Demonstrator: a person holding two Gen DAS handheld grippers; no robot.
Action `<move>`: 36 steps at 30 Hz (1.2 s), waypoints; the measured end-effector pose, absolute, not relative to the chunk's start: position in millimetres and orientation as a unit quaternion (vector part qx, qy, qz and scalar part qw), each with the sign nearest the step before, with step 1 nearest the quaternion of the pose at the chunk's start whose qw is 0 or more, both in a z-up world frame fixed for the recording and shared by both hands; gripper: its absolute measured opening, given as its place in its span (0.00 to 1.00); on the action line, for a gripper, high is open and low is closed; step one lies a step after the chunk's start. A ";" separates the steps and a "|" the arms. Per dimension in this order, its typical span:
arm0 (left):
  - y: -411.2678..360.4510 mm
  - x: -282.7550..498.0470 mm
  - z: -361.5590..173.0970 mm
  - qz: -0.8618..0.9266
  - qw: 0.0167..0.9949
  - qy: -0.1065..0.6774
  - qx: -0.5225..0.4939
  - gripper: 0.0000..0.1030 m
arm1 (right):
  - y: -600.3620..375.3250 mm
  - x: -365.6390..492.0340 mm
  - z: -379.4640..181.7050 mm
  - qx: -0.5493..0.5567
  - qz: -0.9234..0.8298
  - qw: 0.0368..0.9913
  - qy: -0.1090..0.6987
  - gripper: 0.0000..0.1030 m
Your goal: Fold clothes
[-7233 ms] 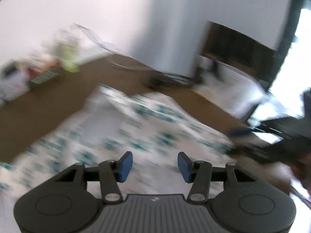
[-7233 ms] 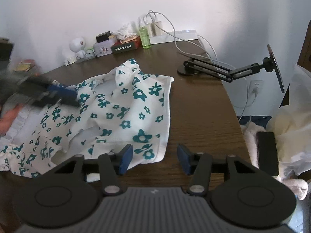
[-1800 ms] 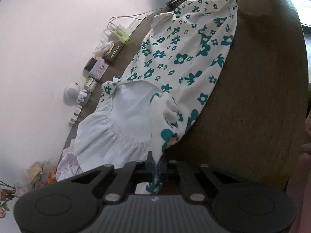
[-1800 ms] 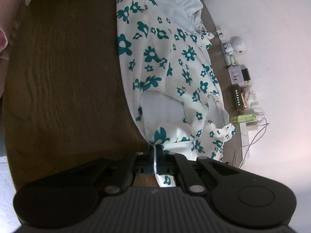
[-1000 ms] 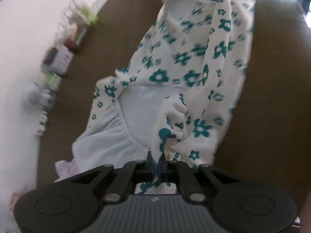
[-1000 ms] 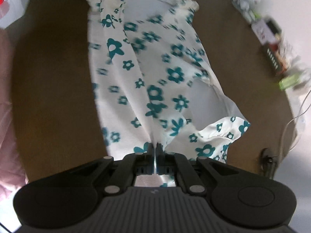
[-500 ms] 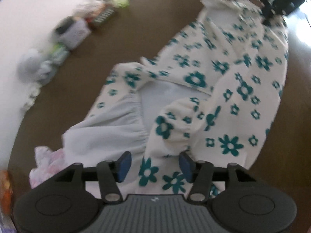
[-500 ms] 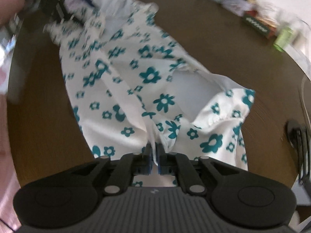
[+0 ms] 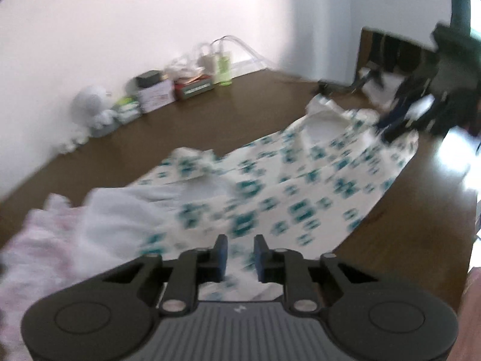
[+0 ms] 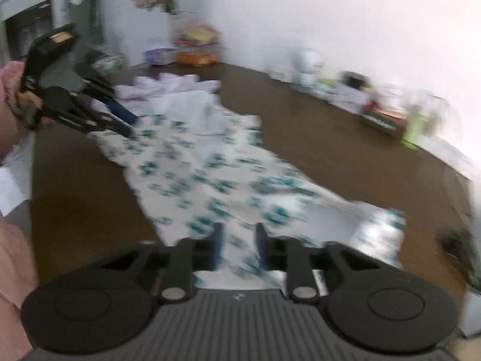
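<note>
My left claw [image 9: 239,254] has a narrow gap between its jaws, which are closing with no cloth pinched between the pads. My right claw [image 10: 239,248] is likewise let go, its jaws parting with nothing in them. The floral garment [image 9: 288,192] lies stretched in a long band on the brown table [image 9: 186,126], one end just beyond my left claw and the other end under my right. I judge it lies lengthwise like this so that each claw can take one end and bring the two together. A white and pink heap [image 9: 57,231] sits to the left of my left claw, touching the garment. Boxes and a green bottle [image 9: 224,69] stand well beyond, against the wall.
</note>
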State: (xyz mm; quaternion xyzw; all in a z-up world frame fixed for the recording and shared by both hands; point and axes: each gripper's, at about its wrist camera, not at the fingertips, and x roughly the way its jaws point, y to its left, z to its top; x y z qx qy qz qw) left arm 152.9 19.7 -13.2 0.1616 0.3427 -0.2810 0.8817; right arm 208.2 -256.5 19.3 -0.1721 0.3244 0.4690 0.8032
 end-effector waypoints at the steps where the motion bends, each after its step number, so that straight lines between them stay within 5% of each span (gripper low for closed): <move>1: 13.5 159.4 -16.7 -0.284 0.883 0.341 0.154 0.16 | -242.1 206.5 14.4 -0.175 0.481 0.795 0.326 0.14; 9: -35.6 207.4 -54.5 -0.226 0.900 0.355 0.113 0.18 | -178.8 206.6 -23.9 -0.232 0.440 0.805 0.323 0.14; 36: -7.7 213.0 -60.5 -0.191 0.908 0.373 0.016 0.18 | -274.9 218.5 -39.6 -0.146 0.285 0.882 0.347 0.18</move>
